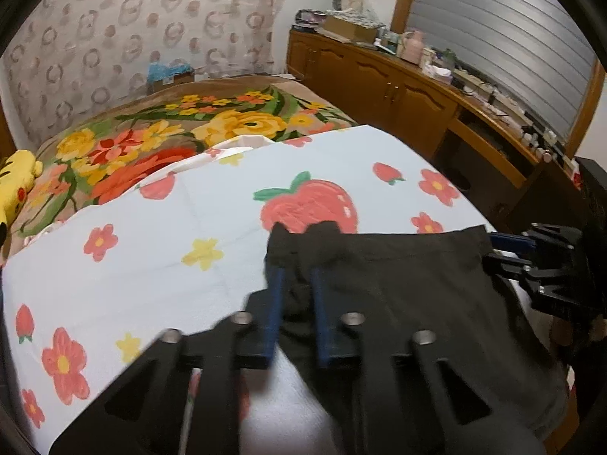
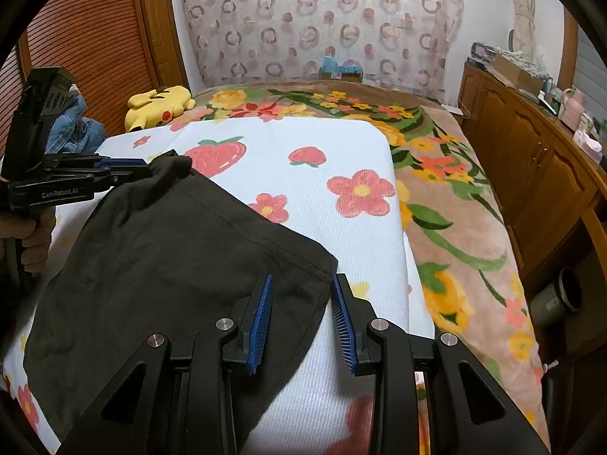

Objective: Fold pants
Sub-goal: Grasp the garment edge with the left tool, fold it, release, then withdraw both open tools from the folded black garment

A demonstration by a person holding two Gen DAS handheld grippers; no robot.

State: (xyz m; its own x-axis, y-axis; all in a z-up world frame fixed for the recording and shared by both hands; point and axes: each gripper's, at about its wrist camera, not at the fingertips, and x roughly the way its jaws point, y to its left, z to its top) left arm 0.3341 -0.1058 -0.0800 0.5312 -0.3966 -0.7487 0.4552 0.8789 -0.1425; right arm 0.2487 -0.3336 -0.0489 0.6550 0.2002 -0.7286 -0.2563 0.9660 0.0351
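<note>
Even, soft indoor light is seen. The left gripper [image 1: 299, 261] is blurred by motion; edges are bent and vignetted by fisheye.

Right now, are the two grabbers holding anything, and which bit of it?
The left gripper pinches one corner of the black fabric pants. The right gripper has open jaws around the opposite corner, not gripping.

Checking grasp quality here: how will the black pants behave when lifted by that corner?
Probably floppy: the pants bunch where the left gripper is shut on a corner. Likely light, thin fabric lying flat on the sheet. The rest should drape and trail.
</note>
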